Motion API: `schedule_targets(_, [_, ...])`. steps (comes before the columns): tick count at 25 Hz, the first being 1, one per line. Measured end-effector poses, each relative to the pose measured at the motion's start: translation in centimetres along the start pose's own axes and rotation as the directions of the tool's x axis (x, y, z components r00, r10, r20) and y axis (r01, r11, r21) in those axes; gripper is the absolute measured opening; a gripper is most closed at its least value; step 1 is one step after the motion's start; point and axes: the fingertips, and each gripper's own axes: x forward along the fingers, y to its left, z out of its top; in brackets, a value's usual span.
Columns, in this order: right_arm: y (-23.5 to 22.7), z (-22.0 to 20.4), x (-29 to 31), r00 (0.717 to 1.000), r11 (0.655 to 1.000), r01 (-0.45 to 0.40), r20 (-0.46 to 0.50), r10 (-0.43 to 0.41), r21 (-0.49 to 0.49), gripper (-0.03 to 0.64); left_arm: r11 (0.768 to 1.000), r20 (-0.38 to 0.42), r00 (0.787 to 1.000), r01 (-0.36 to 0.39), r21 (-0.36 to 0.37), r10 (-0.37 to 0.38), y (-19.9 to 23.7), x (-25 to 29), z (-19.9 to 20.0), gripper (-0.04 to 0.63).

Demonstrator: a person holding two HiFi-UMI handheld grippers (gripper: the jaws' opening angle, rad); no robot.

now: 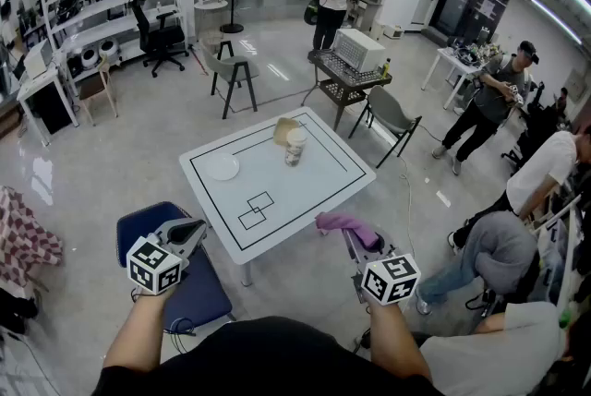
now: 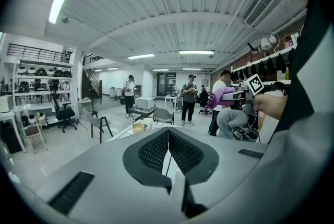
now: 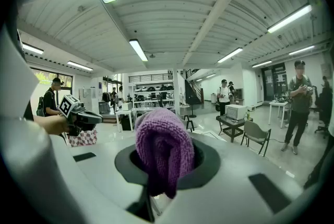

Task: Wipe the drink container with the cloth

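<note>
In front of the white table (image 1: 305,191), the left gripper (image 1: 189,234) is squeezed shut with nothing in it, a white plate (image 1: 222,167) and the drink cup (image 1: 295,146) sit on the table far from both grippers, and the right gripper (image 1: 355,238) pinches a purple cloth (image 1: 340,222).

A white table (image 1: 319,177) marked with black lines carries a white plate (image 1: 222,167) near its left corner. A blue chair (image 1: 208,293) stands at the near edge. Beyond the far right edge are a grey chair (image 1: 392,115) and a wire cart (image 1: 343,80) bearing a white appliance (image 1: 358,48).
</note>
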Motion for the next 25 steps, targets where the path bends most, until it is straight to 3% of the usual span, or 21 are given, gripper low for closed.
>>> schedule_targets(13, [0.5, -2.1, 0.6, 0.999, 0.999, -0.023, -0.033, 0.024, 0.033, 0.084, 0.999, -0.014, 0.999, 0.029, -0.022, -0.029, -0.6, 0.6, -1.5, 0.023])
schedule_targets(25, [-1.0, -3.7, 2.0, 0.997, 0.997, 0.009, -0.078, -0.004, 0.071, 0.084, 0.997, -0.052, 0.997, 0.051, -0.062, -0.054, 0.7, 2.9, -3.4, 0.023])
